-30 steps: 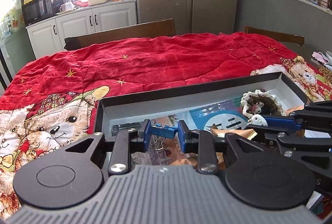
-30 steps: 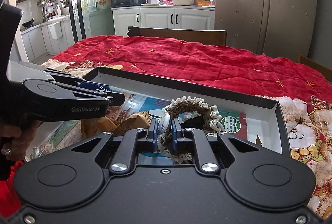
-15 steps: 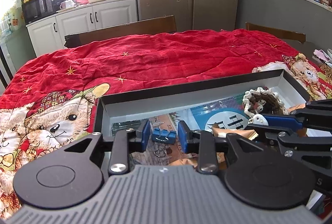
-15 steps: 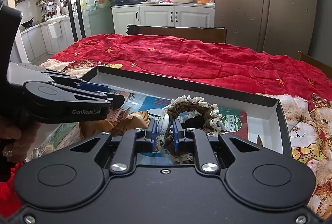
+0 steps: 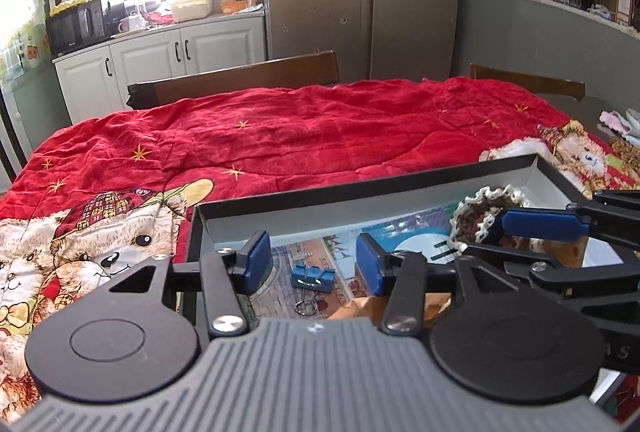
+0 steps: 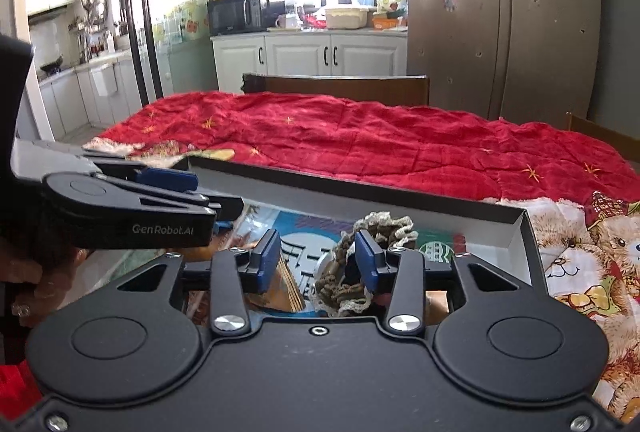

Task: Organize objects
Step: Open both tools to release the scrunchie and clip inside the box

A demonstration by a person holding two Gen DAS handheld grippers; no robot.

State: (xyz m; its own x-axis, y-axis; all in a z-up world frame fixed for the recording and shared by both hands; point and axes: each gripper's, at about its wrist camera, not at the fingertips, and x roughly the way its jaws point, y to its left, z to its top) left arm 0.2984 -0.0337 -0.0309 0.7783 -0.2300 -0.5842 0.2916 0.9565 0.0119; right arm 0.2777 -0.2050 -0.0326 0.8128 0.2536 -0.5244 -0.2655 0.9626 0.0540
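Observation:
A shallow black box (image 5: 360, 187) with a white inside lies on the red quilt. A blue binder clip (image 5: 312, 278) rests on the printed cards on the box floor. My left gripper (image 5: 314, 264) hangs over it, its jaws opening, with the clip between the pads but untouched. In the right wrist view my right gripper (image 6: 317, 262) is also opening. A brown and cream crocheted piece (image 6: 344, 280) with a white disc sits between its fingers, leaning by the right pad (image 6: 366, 260), not squeezed. The left gripper (image 6: 208, 195) shows at the left.
Printed cards and an orange-brown packet (image 6: 280, 292) cover the box floor. The red quilt with bear prints (image 5: 300, 135) spreads beyond the box. Wooden chair backs (image 5: 240, 79) stand at the far edge. A person's hand (image 6: 36, 272) holds the left gripper.
Both grippers have spread their jaws. The left one let the blue clip drop onto the box floor. The right one released the crocheted piece, which now sags between its fingers.

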